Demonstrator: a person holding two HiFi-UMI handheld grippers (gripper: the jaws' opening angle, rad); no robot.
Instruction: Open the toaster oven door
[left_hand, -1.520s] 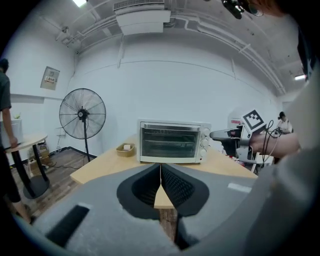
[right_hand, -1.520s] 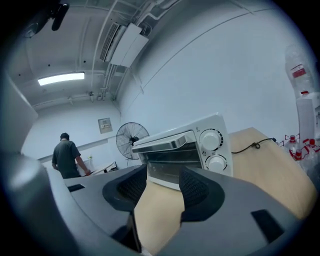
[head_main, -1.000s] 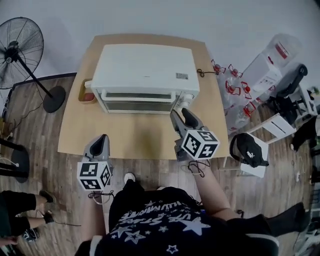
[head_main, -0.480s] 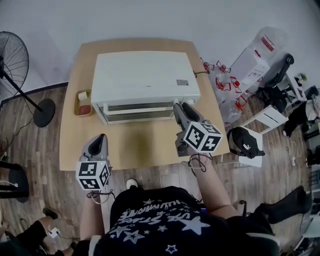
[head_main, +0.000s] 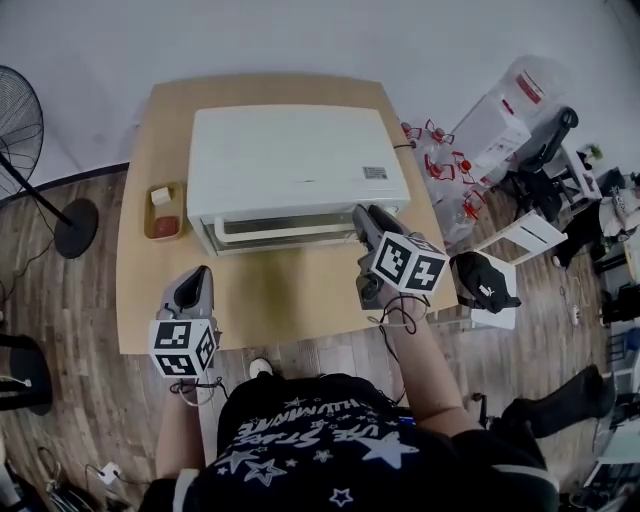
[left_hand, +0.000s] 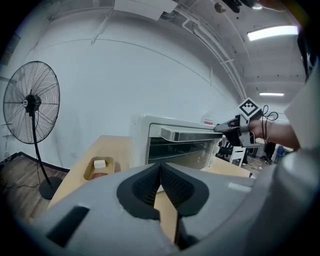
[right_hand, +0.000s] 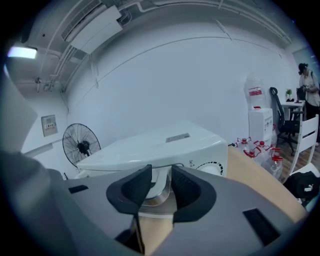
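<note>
1 toaster oven (head_main: 295, 160) stands at the back centre of the table (head_main: 270, 290), door facing the front edge. The right gripper (head_main: 366, 216) is at the right end of the door handle (right_hand: 160, 189); its jaws have just been closing and its pads bear on that end. The left gripper (head_main: 198, 276), jaws together and empty, hovers over the front-left corner.
</note>
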